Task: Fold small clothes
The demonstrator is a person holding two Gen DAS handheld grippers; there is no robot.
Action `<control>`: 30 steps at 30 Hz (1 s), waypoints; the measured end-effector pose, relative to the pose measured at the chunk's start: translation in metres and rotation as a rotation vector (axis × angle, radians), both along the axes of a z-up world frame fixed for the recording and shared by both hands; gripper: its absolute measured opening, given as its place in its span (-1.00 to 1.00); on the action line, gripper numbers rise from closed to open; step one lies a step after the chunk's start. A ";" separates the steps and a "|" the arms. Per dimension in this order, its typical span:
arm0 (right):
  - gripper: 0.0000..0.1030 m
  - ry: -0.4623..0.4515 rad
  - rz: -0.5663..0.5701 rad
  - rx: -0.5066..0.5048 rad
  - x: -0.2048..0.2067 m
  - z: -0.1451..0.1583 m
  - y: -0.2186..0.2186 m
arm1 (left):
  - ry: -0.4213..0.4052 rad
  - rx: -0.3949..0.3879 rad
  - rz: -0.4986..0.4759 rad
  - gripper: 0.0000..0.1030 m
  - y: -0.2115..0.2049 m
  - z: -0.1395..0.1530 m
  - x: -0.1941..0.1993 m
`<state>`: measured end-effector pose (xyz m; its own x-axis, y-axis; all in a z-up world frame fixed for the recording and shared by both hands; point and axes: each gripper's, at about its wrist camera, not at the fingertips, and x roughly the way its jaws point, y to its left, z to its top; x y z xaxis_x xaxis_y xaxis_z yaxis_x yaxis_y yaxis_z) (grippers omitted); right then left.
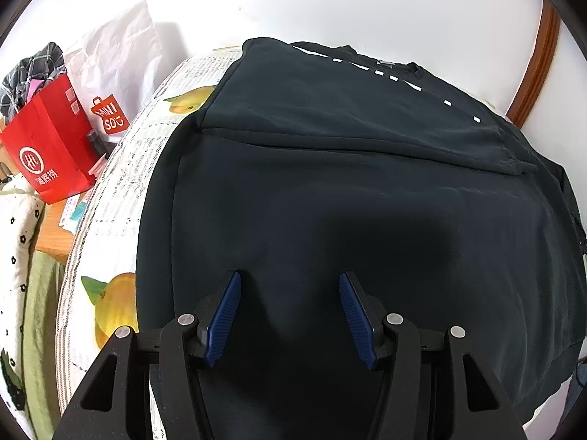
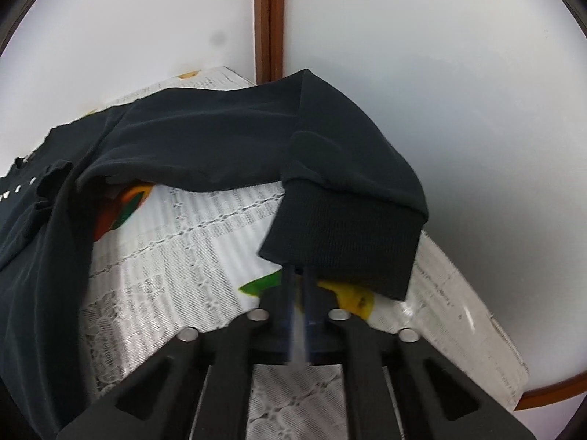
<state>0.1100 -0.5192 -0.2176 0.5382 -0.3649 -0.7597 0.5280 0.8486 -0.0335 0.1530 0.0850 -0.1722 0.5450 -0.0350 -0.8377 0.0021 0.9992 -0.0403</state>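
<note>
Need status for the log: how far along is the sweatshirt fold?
Early. Done: one sleeve lies folded across the dark sweatshirt. In hand: right gripper shut on the other sleeve's cuff. Left: that sleeve, then the body; left gripper open above it.

The right gripper (image 2: 298,271) has its fingertips hidden under the sleeve cuff (image 2: 345,242), its pads smeared by blur. The sweatshirt (image 1: 367,201) covers most of the tablecloth (image 1: 110,220); both run past the picture's lower edge.

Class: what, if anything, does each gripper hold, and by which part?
Right gripper: the dark sweatshirt's sleeve, by its ribbed cuff. Left gripper: nothing; jaws open.
</note>
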 end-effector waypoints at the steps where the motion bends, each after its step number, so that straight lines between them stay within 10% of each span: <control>1: -1.00 0.003 0.002 0.002 0.000 0.001 -0.001 | -0.002 0.000 -0.001 0.03 0.000 0.000 0.000; 16: -1.00 -0.098 0.127 -0.028 -0.015 0.055 0.035 | -0.041 -0.045 0.006 0.03 0.012 0.001 -0.012; 21: -0.22 -0.084 0.083 -0.024 -0.001 0.037 0.018 | -0.045 -0.018 0.009 0.07 0.008 0.000 -0.013; 30: -0.08 0.029 0.006 -0.116 0.022 0.004 0.002 | -0.040 0.011 0.026 0.13 0.004 -0.004 -0.009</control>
